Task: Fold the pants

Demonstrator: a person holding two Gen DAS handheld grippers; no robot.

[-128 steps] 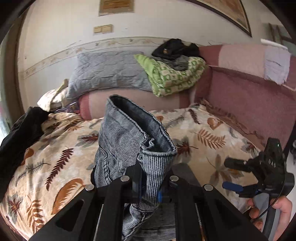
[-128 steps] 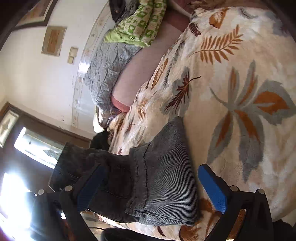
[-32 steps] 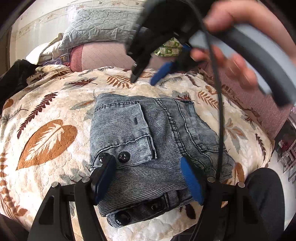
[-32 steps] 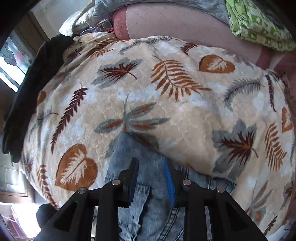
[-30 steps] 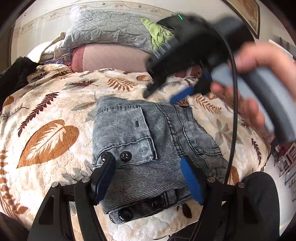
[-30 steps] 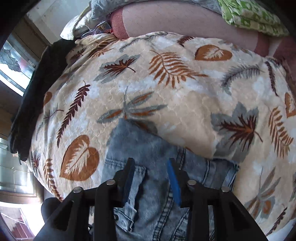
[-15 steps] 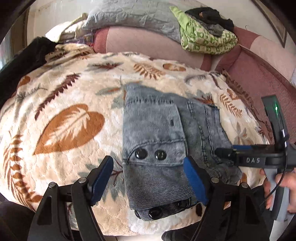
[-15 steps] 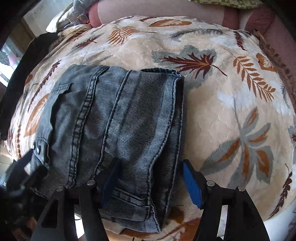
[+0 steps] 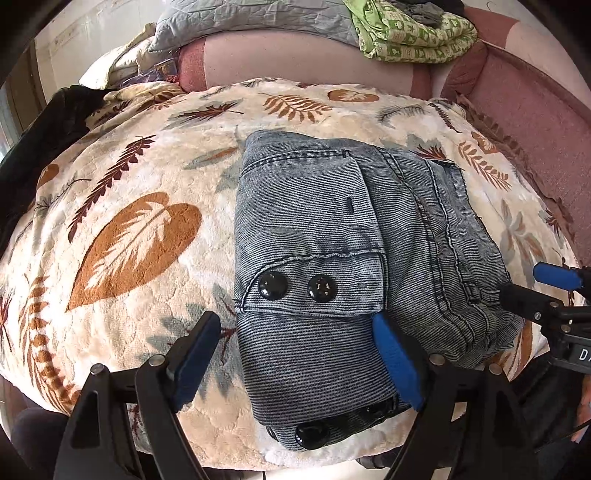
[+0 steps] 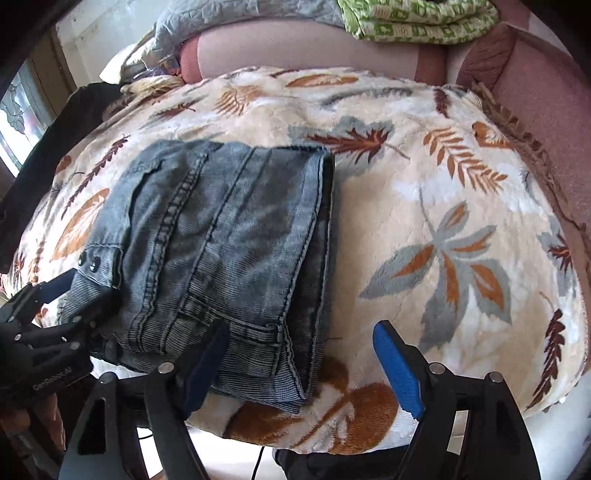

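Observation:
The grey-blue denim pants (image 9: 343, 236) lie folded into a compact stack on the leaf-print blanket (image 9: 140, 206), a buttoned pocket flap on top. They also show in the right wrist view (image 10: 229, 240). My left gripper (image 9: 295, 354) is open and empty, its blue pads either side of the stack's near left end. My right gripper (image 10: 299, 365) is open and empty over the stack's near right corner. The right gripper's tip shows in the left wrist view (image 9: 546, 288), and the left gripper in the right wrist view (image 10: 66, 299).
The blanket (image 10: 424, 229) covers a pink sofa (image 9: 535, 110). A grey quilted pillow (image 9: 258, 18) and a green patterned cloth (image 9: 410, 37) lie on the backrest. Dark clothing (image 9: 55, 122) lies at the left edge. The blanket's front edge drops off just below the pants.
The left gripper let go of the pants, now folded flat on the blanket. Both grippers have opened and drawn back to the near edge; the right one swung from the far side.

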